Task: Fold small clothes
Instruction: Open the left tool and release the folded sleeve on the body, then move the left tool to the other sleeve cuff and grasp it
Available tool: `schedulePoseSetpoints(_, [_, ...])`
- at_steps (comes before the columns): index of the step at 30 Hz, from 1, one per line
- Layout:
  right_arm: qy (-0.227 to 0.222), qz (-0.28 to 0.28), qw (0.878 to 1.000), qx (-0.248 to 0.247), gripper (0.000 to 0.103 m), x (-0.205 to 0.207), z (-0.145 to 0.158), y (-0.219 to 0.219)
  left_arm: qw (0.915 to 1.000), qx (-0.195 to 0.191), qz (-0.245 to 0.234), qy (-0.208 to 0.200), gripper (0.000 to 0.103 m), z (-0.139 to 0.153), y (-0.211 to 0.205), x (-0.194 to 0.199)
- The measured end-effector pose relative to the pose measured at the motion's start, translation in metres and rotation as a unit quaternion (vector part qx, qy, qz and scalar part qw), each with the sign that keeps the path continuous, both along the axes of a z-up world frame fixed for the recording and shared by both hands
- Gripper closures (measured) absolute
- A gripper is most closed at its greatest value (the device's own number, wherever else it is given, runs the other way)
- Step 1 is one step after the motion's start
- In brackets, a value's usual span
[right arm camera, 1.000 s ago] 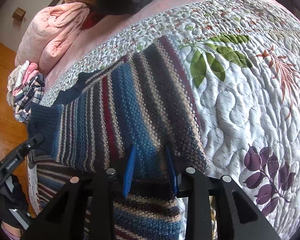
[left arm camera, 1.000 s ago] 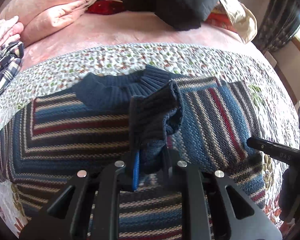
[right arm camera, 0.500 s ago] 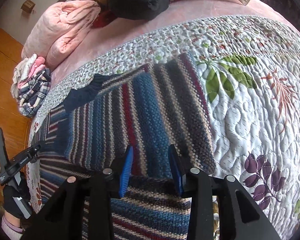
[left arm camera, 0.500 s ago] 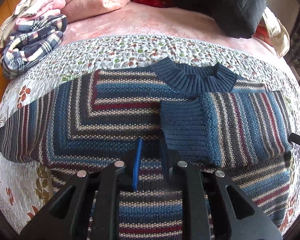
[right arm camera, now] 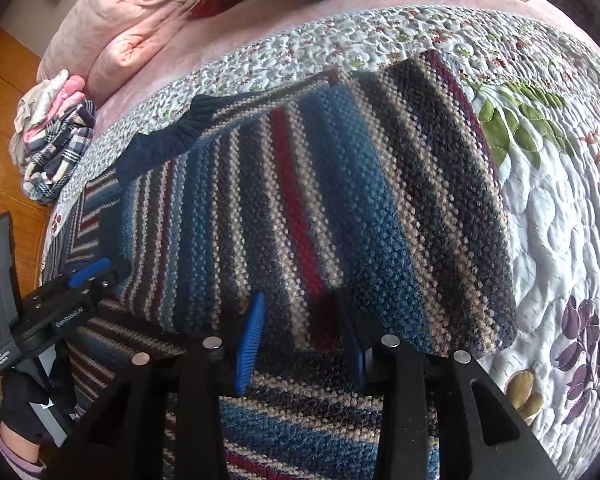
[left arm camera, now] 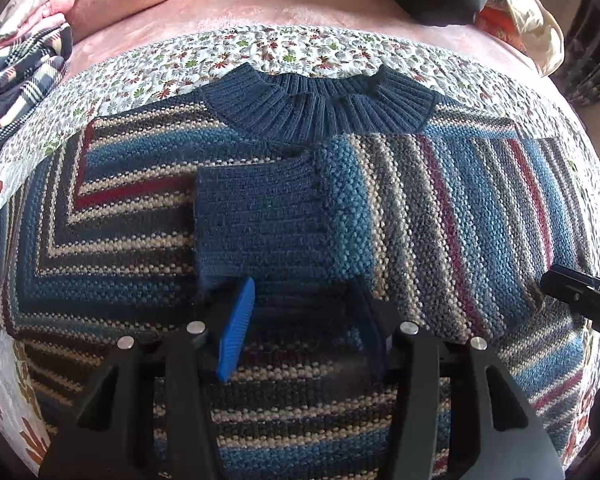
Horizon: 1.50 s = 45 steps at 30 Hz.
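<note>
The chunky striped knit sweater in blue, cream and maroon (left arm camera: pixel 112 240) lies flat on the floral quilted bed cover (right arm camera: pixel 560 208), one sleeve with its ribbed navy cuff (left arm camera: pixel 256 224) folded across the chest. The left gripper (left arm camera: pixel 304 320) and right gripper (right arm camera: pixel 300 340) hover over it — jaws wide, holding nothing. The knit looks soft, thick and floppy; I'd pinch the firmer ribbed edges or a seam.

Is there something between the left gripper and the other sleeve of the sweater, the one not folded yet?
Nothing visible. The left gripper is open over the striped sweater; the unfolded sleeve stretches away to the left, with only sweater fabric and quilt there.
</note>
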State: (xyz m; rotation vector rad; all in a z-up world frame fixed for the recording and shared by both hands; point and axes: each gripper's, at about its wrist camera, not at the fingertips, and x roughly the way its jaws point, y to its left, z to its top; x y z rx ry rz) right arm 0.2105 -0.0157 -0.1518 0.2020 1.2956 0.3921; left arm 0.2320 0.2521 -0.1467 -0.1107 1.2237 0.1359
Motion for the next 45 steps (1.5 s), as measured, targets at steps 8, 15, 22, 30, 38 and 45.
schedulePoseSetpoints(8, [0.014,-0.006,1.000,-0.020,0.065,0.003,0.008,0.007,0.9996,-0.026,0.012,-0.002,0.052,0.006,0.009,0.002])
schedulePoseSetpoints(15, [-0.032,0.045,0.998,-0.021,0.058,-0.030,0.052,0.034,0.9925,-0.054,0.081,-0.074,0.043,0.062,0.082,-0.067])
schedulePoseSetpoints(22, [-0.026,0.101,0.994,-0.018,0.057,-0.073,0.046,0.073,0.9703,-0.030,0.227,-0.077,0.042,0.068,0.217,-0.173])
schedulePoseSetpoints(30, [-0.013,0.119,0.992,-0.027,0.057,-0.090,0.031,0.098,0.9280,-0.030,0.363,-0.079,0.043,0.054,0.353,-0.223])
schedulePoseSetpoints(38, [-0.008,0.106,0.994,-0.041,0.057,-0.086,0.023,0.093,0.8848,-0.089,0.447,-0.095,0.044,0.024,0.424,-0.241])
schedulePoseSetpoints(45, [-0.004,0.098,0.994,-0.048,0.057,-0.085,0.017,0.085,0.8715,-0.101,0.467,-0.112,0.046,0.010,0.443,-0.237])
